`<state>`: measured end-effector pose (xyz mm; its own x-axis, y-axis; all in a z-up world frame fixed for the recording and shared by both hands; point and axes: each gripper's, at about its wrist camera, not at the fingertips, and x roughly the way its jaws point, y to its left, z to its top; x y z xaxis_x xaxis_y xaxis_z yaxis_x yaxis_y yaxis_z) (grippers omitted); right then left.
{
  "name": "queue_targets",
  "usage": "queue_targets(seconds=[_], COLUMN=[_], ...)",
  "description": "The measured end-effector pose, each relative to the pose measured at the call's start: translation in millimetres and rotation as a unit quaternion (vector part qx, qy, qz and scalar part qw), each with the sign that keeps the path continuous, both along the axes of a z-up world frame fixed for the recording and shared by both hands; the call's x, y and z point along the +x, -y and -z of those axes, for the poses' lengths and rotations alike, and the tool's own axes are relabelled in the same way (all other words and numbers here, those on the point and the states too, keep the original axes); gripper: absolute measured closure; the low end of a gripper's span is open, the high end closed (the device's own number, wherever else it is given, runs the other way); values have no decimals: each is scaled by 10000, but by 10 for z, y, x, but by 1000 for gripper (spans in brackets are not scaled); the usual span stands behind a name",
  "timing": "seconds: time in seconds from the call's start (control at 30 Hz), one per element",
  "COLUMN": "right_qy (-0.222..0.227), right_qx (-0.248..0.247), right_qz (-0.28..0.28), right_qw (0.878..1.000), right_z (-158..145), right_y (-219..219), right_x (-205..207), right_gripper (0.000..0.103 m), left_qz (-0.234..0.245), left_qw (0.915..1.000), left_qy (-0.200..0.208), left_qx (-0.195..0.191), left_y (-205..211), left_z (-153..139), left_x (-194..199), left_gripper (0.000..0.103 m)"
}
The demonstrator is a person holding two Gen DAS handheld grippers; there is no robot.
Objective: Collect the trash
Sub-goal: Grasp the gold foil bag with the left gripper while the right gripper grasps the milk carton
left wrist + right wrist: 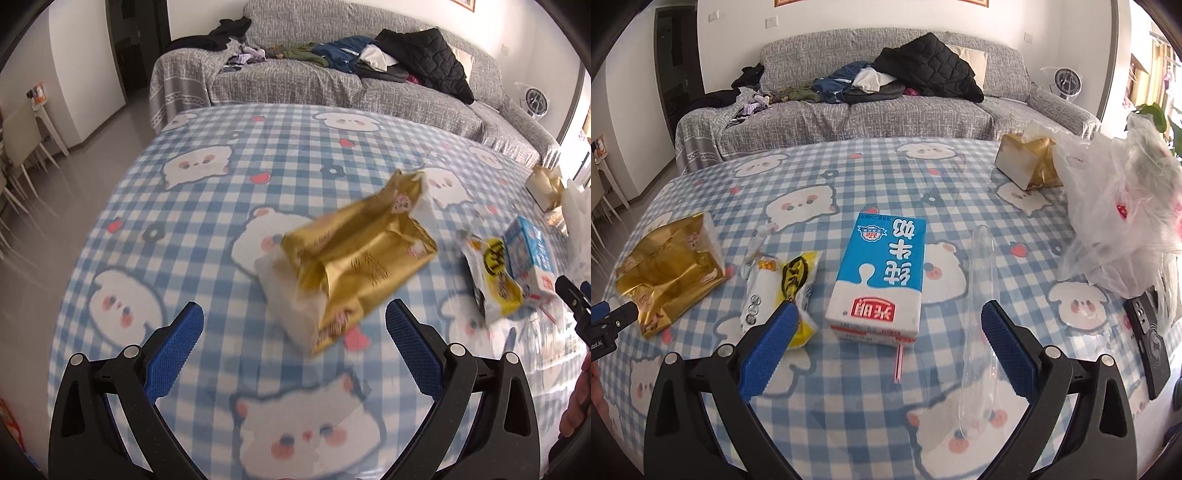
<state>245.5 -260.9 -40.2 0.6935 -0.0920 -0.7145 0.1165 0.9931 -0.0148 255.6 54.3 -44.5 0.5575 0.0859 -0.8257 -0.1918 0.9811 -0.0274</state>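
A crumpled gold tissue pack point(354, 258) lies on the checked tablecloth just ahead of my open, empty left gripper point(294, 328); it also shows in the right wrist view point(670, 269). A blue and white milk carton point(879, 275) with a pink straw point(898, 360) lies ahead of my open, empty right gripper point(889, 325). A yellow and white snack wrapper point(783, 291) lies left of the carton, by my right gripper's left finger. Carton point(528, 254) and wrapper point(493, 280) show at the right of the left wrist view.
A white plastic bag point(1119, 206) sits at the table's right, with a gold tissue box point(1027, 160) behind it. A clear plastic tube point(979, 314) lies right of the carton. A black device point(1150, 343) lies at the right edge. A grey sofa point(849, 114) with clothes stands behind the table.
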Motion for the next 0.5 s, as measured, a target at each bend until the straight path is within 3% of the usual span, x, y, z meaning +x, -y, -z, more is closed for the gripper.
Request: queue_targets(seconds=[0.5], right_qy=[-308], right_qx=[320], right_qz=[93], right_qw=[9990], right_z=[325], right_y=[123], right_x=[414], right_gripper=[8], left_qz=[-59], left_qw=[9996], left_qy=[-260], left_qx=[-97], left_y=[-38], left_z=[379], left_x=[463], left_gripper=[8])
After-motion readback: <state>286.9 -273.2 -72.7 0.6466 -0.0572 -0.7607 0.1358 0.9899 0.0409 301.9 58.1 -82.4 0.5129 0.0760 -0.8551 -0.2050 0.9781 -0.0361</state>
